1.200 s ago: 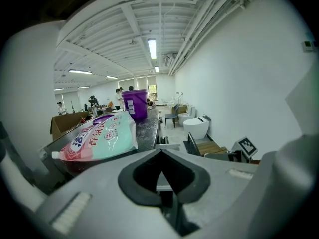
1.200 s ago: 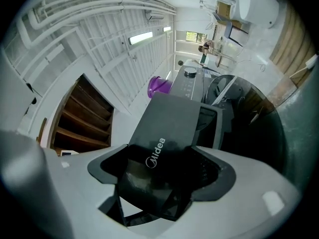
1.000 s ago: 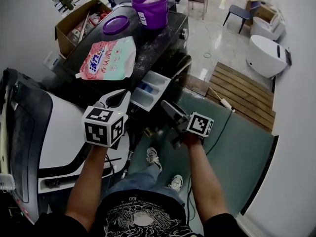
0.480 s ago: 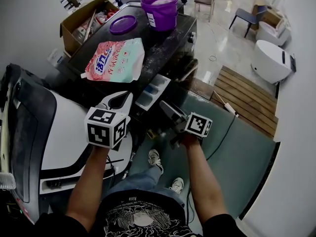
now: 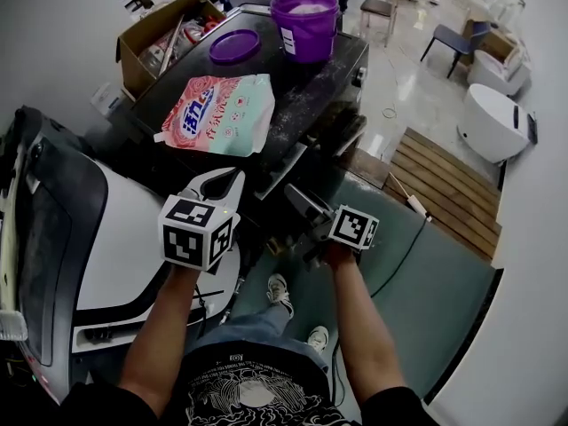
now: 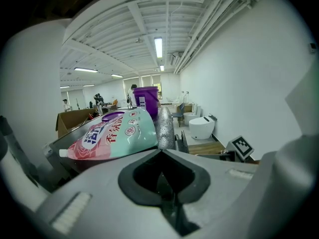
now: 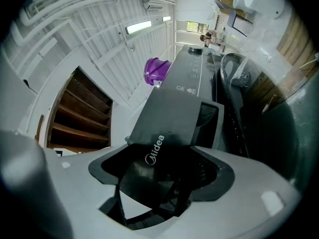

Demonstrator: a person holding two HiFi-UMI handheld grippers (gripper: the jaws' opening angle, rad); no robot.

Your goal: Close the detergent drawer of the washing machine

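At the front of the washing machine [image 5: 302,96], the right gripper [image 7: 159,148] pinches the dark front panel of the detergent drawer [image 7: 172,116], which stands only slightly out of the machine. The left gripper [image 6: 160,153], jaws pressed together on nothing, hovers near the detergent pouch [image 5: 222,114] lying on the machine's top, with a purple bucket [image 5: 306,11] beyond it.

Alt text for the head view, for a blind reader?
Seen from above, a person's right gripper grips the nearly shut detergent drawer of a dark washing machine. The left gripper hangs shut alongside; a detergent pouch lies on top.
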